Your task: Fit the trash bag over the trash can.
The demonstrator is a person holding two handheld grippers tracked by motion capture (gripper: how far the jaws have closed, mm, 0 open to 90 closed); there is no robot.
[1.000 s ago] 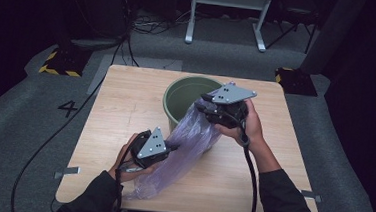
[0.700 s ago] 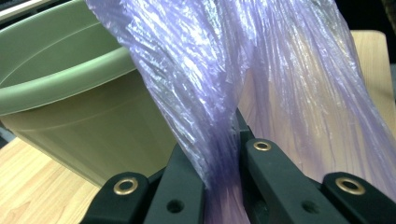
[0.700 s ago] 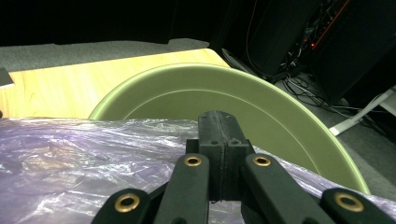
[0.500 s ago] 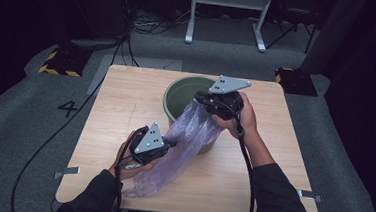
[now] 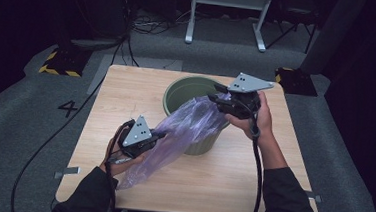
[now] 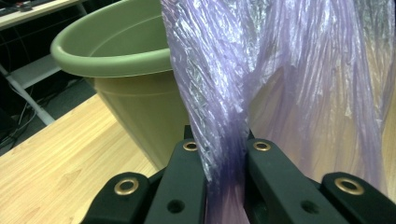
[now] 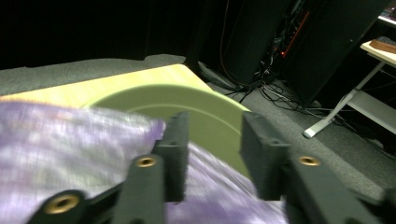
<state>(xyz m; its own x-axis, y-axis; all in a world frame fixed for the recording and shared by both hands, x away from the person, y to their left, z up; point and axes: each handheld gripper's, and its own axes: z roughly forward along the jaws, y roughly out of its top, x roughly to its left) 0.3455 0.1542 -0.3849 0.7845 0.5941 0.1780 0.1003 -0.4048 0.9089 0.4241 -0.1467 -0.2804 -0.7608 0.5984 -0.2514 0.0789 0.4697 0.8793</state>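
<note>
One thin plastic bag [image 5: 184,131], pale purple and see-through, stretches slantwise from the near left part of the table [image 5: 127,86] up to the rim of a green pot [image 5: 189,88]. Its film is crinkled into fine lengthwise folds and catches light in silvery streaks; the wood and the pot wall show dimly through it. The lower end lies bunched on the table top, while the upper end drapes over the pot's near rim.

The left gripper [image 6: 224,154] is clamped tight on a gathered strand of the bag near its lower end; in the left gripper view the film is pinched between the two black jaws. The right gripper [image 7: 212,140] sits at the bag's upper end above the pot rim. Its jaws have just been opening and now stand apart, with film lying between and below them; the blur hides whether the pads press it.

The pot is round, olive green, with a rolled lip, and stands near the far middle of the table.
</note>
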